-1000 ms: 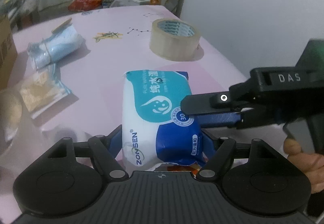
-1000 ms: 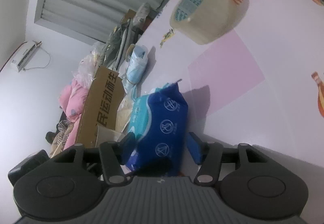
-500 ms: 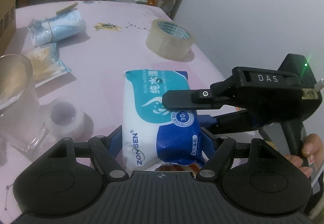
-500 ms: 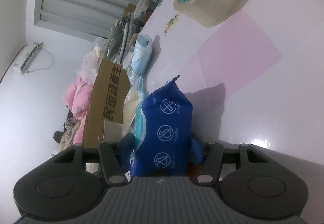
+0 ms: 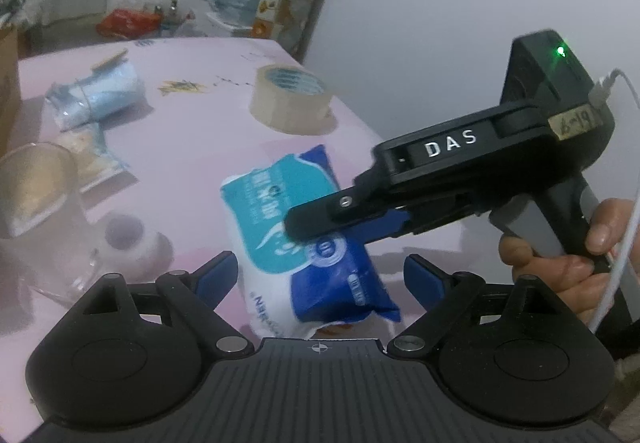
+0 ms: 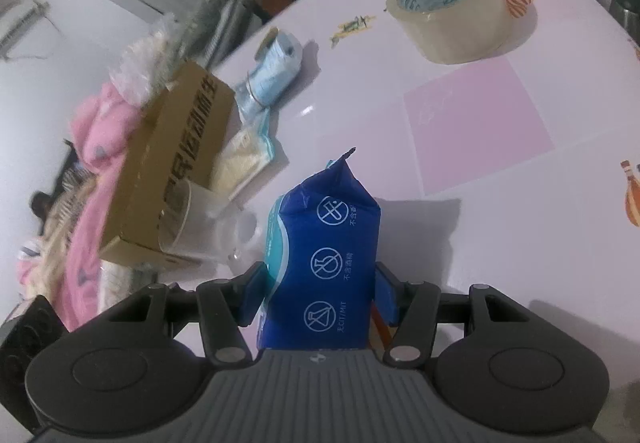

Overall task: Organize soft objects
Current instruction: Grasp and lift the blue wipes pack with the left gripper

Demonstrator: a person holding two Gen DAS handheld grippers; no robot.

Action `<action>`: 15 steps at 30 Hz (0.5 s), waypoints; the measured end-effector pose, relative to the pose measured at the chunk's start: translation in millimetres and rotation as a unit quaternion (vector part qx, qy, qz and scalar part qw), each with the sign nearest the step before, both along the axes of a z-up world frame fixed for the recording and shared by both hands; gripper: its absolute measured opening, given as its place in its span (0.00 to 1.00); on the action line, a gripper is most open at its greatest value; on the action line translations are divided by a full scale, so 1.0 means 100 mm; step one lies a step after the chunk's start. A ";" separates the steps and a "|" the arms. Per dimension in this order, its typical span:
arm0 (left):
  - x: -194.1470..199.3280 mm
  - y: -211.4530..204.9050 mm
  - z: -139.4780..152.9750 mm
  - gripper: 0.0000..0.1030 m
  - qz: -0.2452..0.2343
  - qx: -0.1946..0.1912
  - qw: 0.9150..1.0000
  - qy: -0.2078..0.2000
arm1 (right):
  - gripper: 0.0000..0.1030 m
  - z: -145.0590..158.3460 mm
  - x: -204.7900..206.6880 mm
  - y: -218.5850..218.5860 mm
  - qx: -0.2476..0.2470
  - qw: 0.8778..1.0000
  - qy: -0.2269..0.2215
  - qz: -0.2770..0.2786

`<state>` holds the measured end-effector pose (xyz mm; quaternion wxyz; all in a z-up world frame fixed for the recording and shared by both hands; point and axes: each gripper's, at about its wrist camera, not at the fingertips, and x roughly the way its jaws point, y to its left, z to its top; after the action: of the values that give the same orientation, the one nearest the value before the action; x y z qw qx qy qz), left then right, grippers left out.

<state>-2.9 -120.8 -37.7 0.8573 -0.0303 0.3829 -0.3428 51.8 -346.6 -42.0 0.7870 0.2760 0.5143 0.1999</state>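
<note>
Wipes pack clamped in right gripper, lifted clear of pink table; left gripper jaws just opened wide, pads apart from pack between them; handover looks done, placing left; right gripper angled down, hand on its handle at right; farther off, blue roll, sachet, tape roll unsorted.
</note>
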 end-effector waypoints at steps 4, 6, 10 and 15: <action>0.03 0.03 -0.08 0.90 0.001 -0.008 1.000 0.019 | 0.40 0.09 -0.02 0.10 -0.030 0.999 0.018 0.007; 0.07 0.09 -0.12 0.90 0.003 -0.018 0.999 0.035 | 0.40 0.12 -0.03 0.13 -0.030 0.999 0.024 0.008; 0.14 0.24 -0.19 0.91 0.011 -0.040 0.997 0.071 | 0.41 0.17 -0.06 0.16 -0.004 1.000 0.028 0.011; 0.20 0.34 -0.24 0.90 0.023 -0.048 0.994 0.093 | 0.41 0.19 -0.07 0.27 0.022 0.999 0.022 0.026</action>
<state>17.3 -87.2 -61.5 0.8233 -0.1122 0.4427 -0.3369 44.6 -319.7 -23.3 0.7638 0.2839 0.5342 0.2251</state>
